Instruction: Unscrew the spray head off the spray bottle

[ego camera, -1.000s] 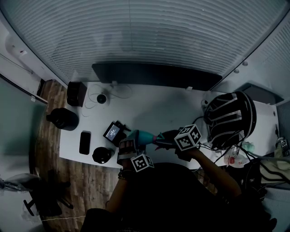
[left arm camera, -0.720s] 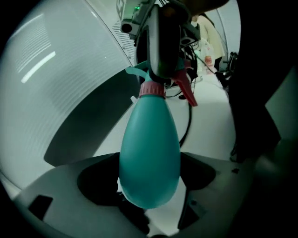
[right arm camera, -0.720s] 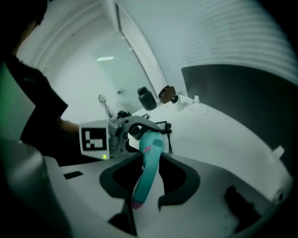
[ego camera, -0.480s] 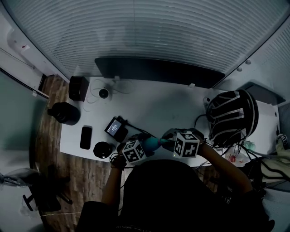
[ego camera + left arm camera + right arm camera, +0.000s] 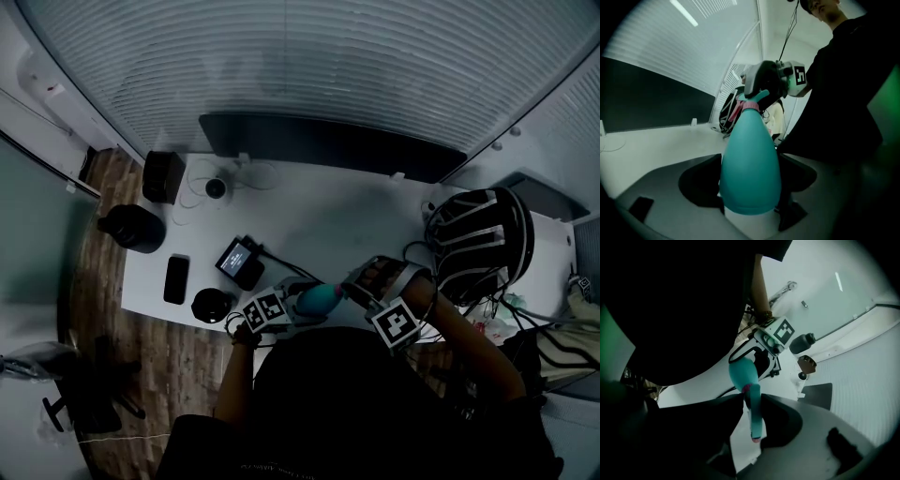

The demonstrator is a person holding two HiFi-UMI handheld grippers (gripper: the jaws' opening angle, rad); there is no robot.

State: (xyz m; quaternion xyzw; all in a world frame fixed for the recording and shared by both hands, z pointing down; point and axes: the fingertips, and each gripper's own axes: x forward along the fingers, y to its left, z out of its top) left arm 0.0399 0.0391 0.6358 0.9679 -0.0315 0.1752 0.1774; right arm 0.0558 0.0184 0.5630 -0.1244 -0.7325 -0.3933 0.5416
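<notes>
A teal spray bottle (image 5: pixel 317 300) is held in the air over the front edge of the white table (image 5: pixel 328 216), close to the person's body. My left gripper (image 5: pixel 286 309) is shut on the bottle's wide teal body (image 5: pixel 750 164), just above its white base. The bottle's neck with a pink ring (image 5: pixel 750 106) points away toward my right gripper (image 5: pixel 764 84). In the right gripper view, my right gripper (image 5: pixel 752 408) is shut on the slim teal spray head (image 5: pixel 755 416), one jaw on each side. Beyond it are the bottle body (image 5: pixel 743 373) and my left gripper (image 5: pixel 771 341).
A black-and-white helmet (image 5: pixel 478 246) sits at the table's right with cables beside it. At the left lie a small screen device (image 5: pixel 236 260), a phone (image 5: pixel 175 278), a round black object (image 5: pixel 211 305) and a black box (image 5: pixel 162 176). A long dark bar (image 5: pixel 328 145) runs along the back.
My right gripper has closed on the spray head and turned, its marker cube swinging down toward the person. The left gripper has also rotated while it keeps hold of the bottle.
</notes>
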